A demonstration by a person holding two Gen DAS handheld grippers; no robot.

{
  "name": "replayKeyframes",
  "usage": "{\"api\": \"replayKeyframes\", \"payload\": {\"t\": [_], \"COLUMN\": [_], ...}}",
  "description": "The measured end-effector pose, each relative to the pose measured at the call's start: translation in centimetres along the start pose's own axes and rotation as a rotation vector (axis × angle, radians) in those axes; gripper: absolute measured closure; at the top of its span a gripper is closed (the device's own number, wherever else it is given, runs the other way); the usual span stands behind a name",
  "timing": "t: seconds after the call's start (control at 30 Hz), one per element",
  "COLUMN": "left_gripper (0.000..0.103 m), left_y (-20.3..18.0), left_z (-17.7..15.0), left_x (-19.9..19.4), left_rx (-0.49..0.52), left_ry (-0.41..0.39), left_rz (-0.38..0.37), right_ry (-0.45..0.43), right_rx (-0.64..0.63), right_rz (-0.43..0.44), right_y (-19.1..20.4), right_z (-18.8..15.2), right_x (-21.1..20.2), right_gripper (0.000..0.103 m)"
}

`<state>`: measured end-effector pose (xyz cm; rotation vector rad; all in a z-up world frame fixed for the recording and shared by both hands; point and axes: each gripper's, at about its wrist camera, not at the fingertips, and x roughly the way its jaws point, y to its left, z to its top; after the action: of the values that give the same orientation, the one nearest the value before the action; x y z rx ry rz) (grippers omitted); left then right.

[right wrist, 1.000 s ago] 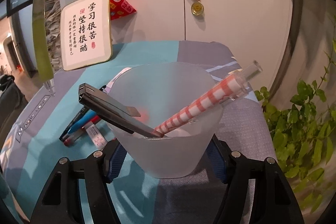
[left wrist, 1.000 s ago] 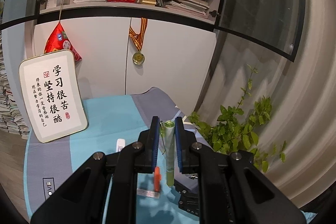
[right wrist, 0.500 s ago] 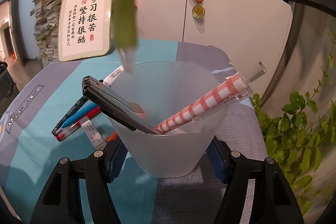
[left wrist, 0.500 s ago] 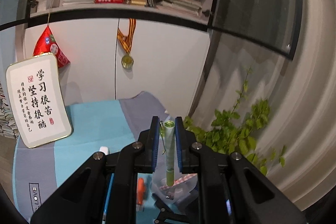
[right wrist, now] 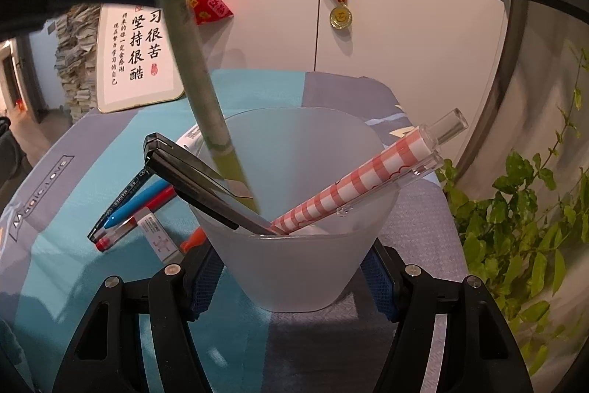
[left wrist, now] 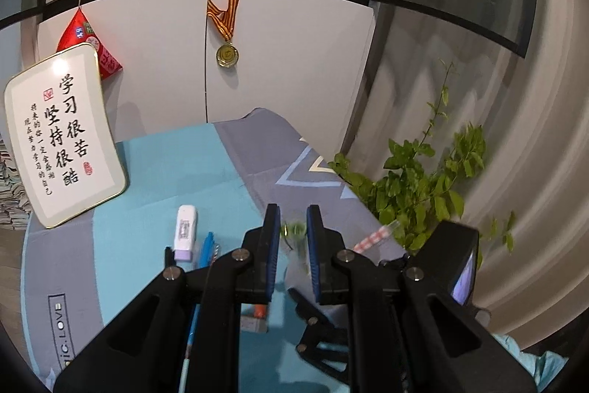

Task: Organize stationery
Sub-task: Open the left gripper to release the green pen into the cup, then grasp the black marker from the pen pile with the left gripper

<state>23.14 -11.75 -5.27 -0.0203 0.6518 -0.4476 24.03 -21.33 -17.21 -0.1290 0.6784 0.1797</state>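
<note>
the right gripper (right wrist: 292,277) was clamped on the sides of the frosted cup (right wrist: 294,209), which stood on the blue-grey cloth (right wrist: 55,267). the left gripper (left wrist: 292,238), jaws nearly closed, pinched the green pen (right wrist: 206,105), whose tip reached down inside the cup beside a black pen (right wrist: 198,186) and a checked pen (right wrist: 368,183). other pens (right wrist: 136,205) lay left of the cup.
</note>
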Motion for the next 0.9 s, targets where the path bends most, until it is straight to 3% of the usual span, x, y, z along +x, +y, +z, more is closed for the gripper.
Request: {"api": "replayKeyframes", "payload": {"t": [0.1, 0.23, 0.33, 0.57, 0.8, 0.9], "left_gripper": [0.089, 0.077, 0.078, 0.08, 0.08, 0.096], "left_y": [0.6, 2.6, 4.3, 9.3, 10.6, 10.8], "left_z": [-0.4, -1.3, -2.5, -7.8, -9.7, -9.9], "left_x": [-0.7, -2.1, -2.3, 1.1, 4.0, 5.4], "left_rx": [0.002, -0.023, -0.022, -0.092, -0.12, -0.116], "left_ry": [0.001, -0.007, -0.007, 0.179, 0.246, 0.279], "left_rz": [0.016, 0.04, 0.123, 0.224, 0.19, 0.179], "right_ry": [0.003, 0.004, 0.004, 0.003, 0.007, 0.008], "right_rx": [0.002, 0.001, 0.001, 0.001, -0.004, -0.005], "right_rz": [-0.001, -0.002, -0.002, -0.003, -0.012, -0.014], "right_y": [-0.1, 0.0, 0.0, 0.0, 0.1, 0.0], "right_z": [0.1, 0.1, 0.1, 0.1, 0.1, 0.0], "right_x": [0.1, 0.0, 0.0, 0.1, 0.1, 0.1], "right_gripper": [0.033, 0.033, 0.033, 0.033, 0.033, 0.033]}}
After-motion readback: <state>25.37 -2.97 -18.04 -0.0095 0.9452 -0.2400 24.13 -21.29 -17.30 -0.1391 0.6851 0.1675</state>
